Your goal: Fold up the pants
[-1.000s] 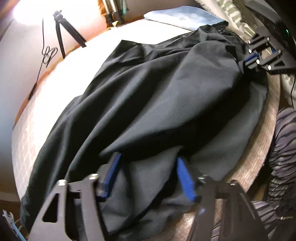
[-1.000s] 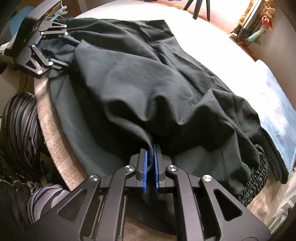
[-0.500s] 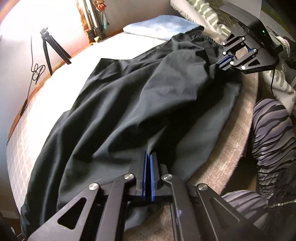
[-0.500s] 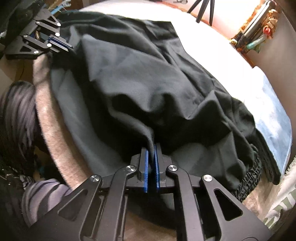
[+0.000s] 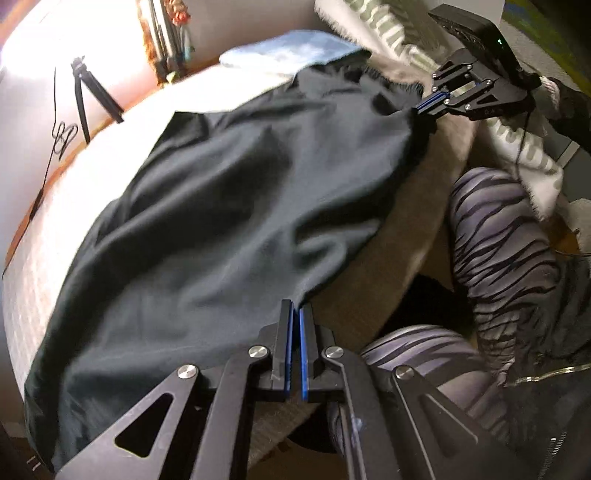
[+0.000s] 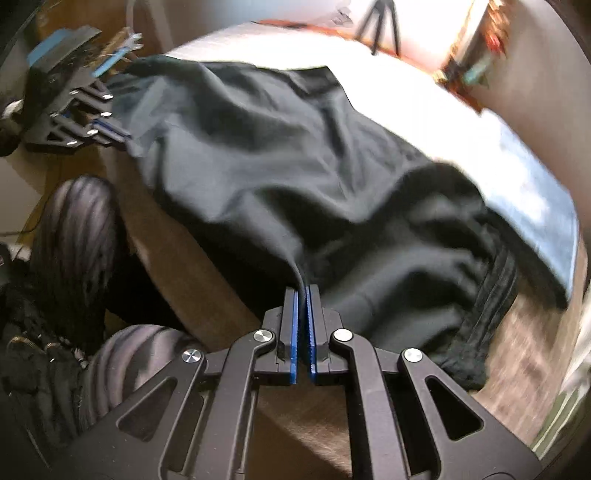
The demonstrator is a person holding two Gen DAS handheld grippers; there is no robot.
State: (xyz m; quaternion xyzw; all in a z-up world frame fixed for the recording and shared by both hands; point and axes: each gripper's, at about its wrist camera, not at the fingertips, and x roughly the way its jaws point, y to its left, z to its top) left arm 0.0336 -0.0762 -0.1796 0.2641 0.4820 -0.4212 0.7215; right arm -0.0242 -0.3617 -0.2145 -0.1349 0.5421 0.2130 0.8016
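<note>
Black pants (image 5: 229,206) lie spread across a pale bed (image 5: 110,147), draped toward its near edge where a brown blanket (image 5: 399,229) shows.

L gripper (image 5: 295,314): jaws clamped right down, blue pads nearly together, a thin pinch of pants fabric caught at the tips. The cloth runs up and away from it in a taut fold. In the right wrist view the same gripper (image 6: 122,134) sits at the far left corner of the pants, fabric pulled to a point at its pads.

R gripper (image 6: 303,295): also closed tight on a narrow ridge of the pants, cloth rising from between the pads. From the left wrist view it (image 5: 424,105) is at the upper right, nipping the pants edge beside a striped cushion (image 5: 388,33).

Between the two grips the near edge of the pants is lifted off the blanket; the rest sags onto the bed in broad wrinkles. Gathered waistband (image 6: 491,295) lies at the right, w/ a blue cloth (image 6: 528,192) just beyond it, partly under the pants. The right wrist view is motion-blurred, so whether the waistband touches the blanket edge is hard to call.

Person's knees in striped leggings (image 5: 506,236) are close against the bed side, below both grippers. A small tripod (image 5: 88,92) stands at the far side of the bed, cable hanging beside it.
</note>
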